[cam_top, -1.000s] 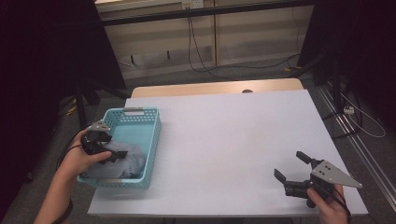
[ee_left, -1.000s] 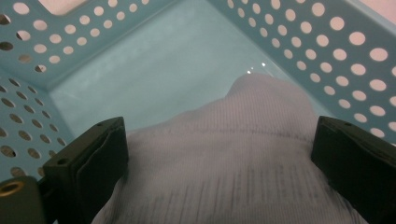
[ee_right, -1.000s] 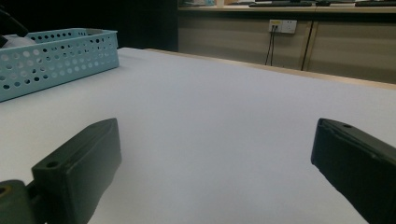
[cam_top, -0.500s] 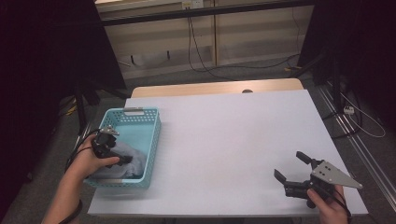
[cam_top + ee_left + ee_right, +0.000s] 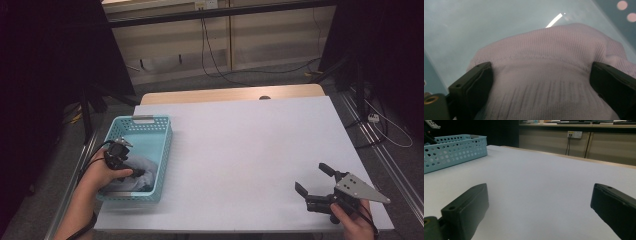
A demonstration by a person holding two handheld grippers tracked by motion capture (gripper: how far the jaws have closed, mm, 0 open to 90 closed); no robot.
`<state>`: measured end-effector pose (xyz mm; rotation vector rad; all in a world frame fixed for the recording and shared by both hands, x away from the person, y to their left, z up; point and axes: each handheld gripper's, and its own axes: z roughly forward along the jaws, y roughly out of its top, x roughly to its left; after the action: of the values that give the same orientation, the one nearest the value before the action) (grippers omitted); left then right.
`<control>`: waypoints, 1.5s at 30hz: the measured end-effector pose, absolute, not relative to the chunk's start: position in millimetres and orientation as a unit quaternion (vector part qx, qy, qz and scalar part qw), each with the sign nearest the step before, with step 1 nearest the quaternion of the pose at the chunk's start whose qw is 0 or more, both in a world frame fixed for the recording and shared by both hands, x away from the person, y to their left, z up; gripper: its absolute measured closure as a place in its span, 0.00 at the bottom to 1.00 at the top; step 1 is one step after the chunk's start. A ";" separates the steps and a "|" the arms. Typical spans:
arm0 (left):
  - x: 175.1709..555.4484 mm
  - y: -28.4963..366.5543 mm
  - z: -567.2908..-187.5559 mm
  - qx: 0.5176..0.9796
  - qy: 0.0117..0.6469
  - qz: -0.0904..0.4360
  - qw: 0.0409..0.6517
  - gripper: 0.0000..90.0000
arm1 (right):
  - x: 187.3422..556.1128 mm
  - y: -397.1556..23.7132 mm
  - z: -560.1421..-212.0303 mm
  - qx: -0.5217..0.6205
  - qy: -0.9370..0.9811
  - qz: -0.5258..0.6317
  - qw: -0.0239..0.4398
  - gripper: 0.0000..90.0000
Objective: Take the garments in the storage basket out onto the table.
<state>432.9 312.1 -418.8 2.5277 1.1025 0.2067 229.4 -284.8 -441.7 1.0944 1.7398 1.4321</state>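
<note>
Straddling knit cloth [image 5: 544, 75], left tongs [image 5: 541, 87] wide, jaws either side of bunched fold, not closed. Cloth lies in basket [image 5: 150, 131] at tabletop [image 5: 250, 150] left edge. Risks: jaws pinch thin fold only, cloth slips; knit snags on basket holes, light basket lifts along. Right tongs [image 5: 313, 180] wide, empty, well apart.

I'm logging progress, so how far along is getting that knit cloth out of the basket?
Early. The left tool is down in the blue basket, jaws open either side of the white knit cloth, not closed. Grasping and lifting remain. The right tool waits open over the table.
</note>
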 end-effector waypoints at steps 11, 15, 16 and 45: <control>435.7 312.6 -420.4 0.895 0.399 0.060 0.187 0.13 | 229.6 -285.8 -443.1 0.421 0.659 0.538 0.312 0.01; 436.2 314.1 -418.6 0.900 0.390 0.067 0.180 0.21 | 229.2 -285.0 -442.8 0.420 0.661 0.538 0.313 0.01; 436.4 313.1 -418.3 0.900 0.392 0.068 0.178 0.23 | 229.3 -285.1 -443.0 0.418 0.662 0.537 0.314 0.01; 451.4 306.5 -374.7 0.864 0.480 0.060 0.137 0.67 | 231.4 -284.9 -444.5 0.426 0.658 0.542 0.302 0.01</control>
<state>451.4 306.5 -374.7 2.5011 1.3890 0.1730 231.4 -284.9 -444.5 1.1299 1.7457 1.4360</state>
